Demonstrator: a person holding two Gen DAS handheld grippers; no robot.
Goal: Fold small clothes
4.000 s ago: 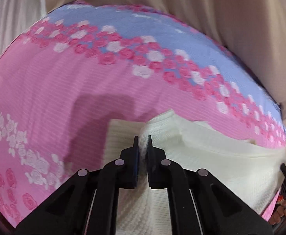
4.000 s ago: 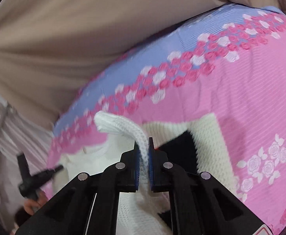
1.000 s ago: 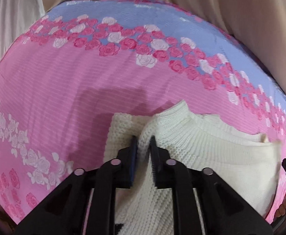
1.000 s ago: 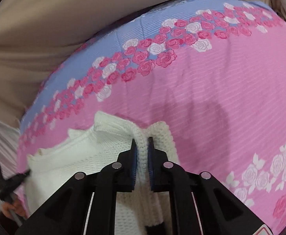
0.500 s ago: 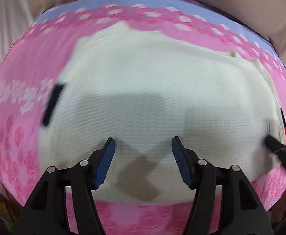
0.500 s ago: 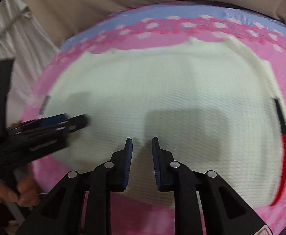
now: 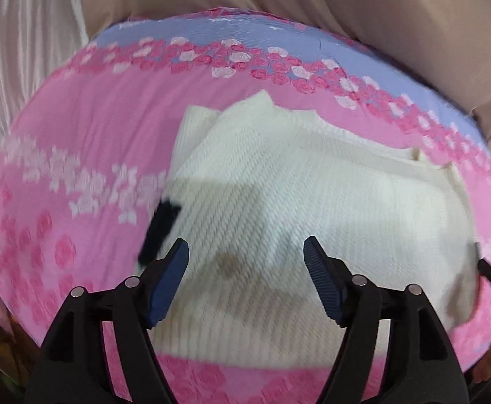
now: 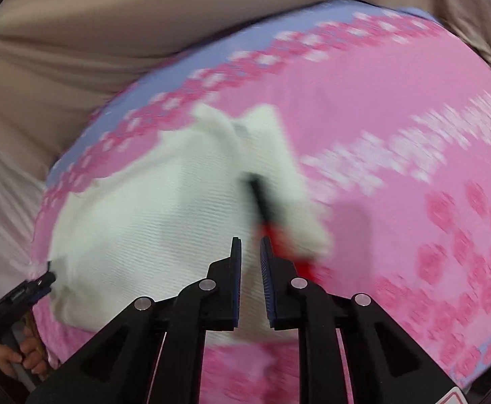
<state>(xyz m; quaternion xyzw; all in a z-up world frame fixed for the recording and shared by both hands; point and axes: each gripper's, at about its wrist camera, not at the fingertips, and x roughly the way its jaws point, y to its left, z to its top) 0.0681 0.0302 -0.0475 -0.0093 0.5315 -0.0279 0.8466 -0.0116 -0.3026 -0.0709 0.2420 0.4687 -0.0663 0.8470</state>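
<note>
Between folds: the sweater (image 7: pixel 313 208) is lying folded on the sheet (image 7: pixel 77 141). The left gripper (image 7: pixel 245 269) is hovering with jaws spread wide, empty; the right gripper (image 8: pixel 250 269) is hovering slightly parted, empty. Next move likely calls for regrasping an edge.

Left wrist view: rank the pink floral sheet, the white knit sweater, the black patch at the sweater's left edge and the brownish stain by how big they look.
1. pink floral sheet
2. white knit sweater
3. black patch and brownish stain: similar in apparent size, both blurred, so left unranked.
</note>
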